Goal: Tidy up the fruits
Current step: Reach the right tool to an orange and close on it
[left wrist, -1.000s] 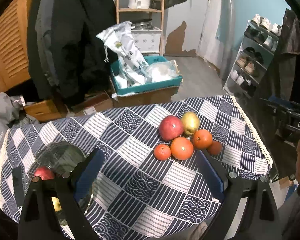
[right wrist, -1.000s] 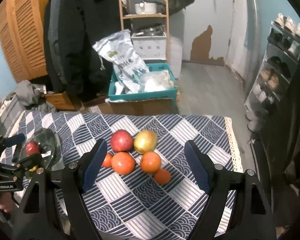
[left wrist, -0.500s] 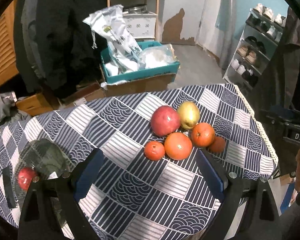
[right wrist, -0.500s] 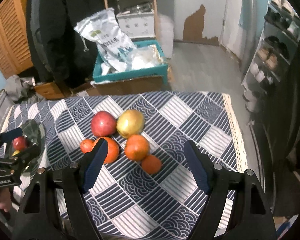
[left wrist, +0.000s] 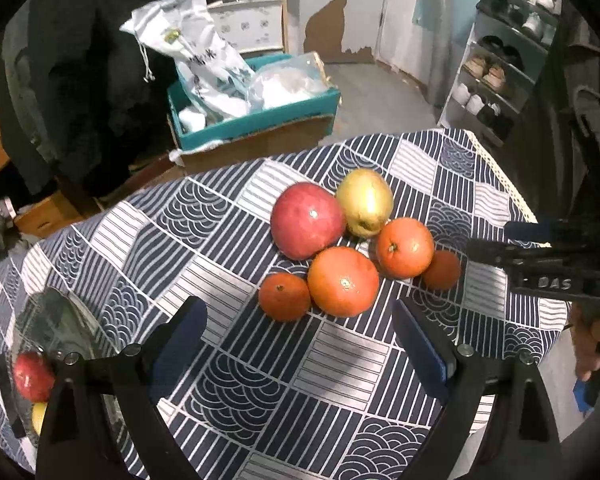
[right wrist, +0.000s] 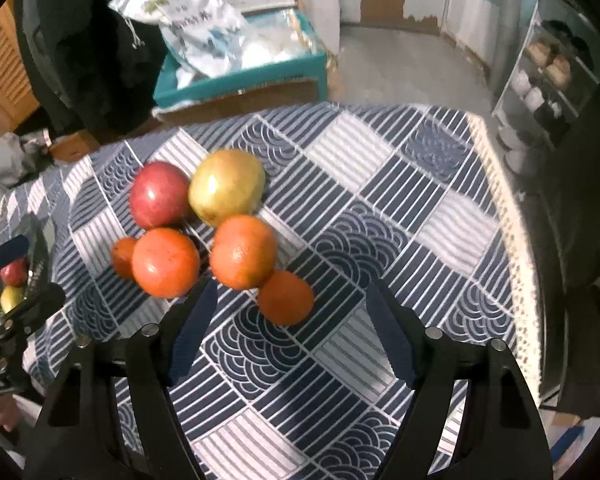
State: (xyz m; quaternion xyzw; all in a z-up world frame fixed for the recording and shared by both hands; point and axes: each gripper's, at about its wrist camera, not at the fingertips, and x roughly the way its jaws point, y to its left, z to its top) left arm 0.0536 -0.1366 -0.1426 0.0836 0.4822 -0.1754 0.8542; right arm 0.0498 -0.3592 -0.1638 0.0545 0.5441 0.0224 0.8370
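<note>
Several fruits cluster on the patterned tablecloth (left wrist: 260,380): a red apple (left wrist: 306,220), a yellow-green apple (left wrist: 364,202), two oranges (left wrist: 343,281) (left wrist: 405,247) and two small tangerines (left wrist: 285,297) (left wrist: 442,270). My left gripper (left wrist: 296,314) hangs open above the near-left tangerine, holding nothing. In the right wrist view my right gripper (right wrist: 292,294) is open, its jaws closing. The near tangerine (right wrist: 286,297) shows in the gap between its fingertips, untouched. Behind it lie an orange (right wrist: 242,251) and the yellow-green apple (right wrist: 226,186).
A glass bowl (left wrist: 52,320) at the cloth's left edge holds a red fruit (left wrist: 32,376) and a yellow one (left wrist: 39,416). Beyond the table are a teal crate (left wrist: 256,120) with bags, dark coats and a shoe rack (left wrist: 496,72). The lace hem (right wrist: 516,216) marks the right edge.
Both grippers have come down toward the fruit cluster, which now looks larger and nearer. The right jaws have narrowed slightly. No fruit has moved.
</note>
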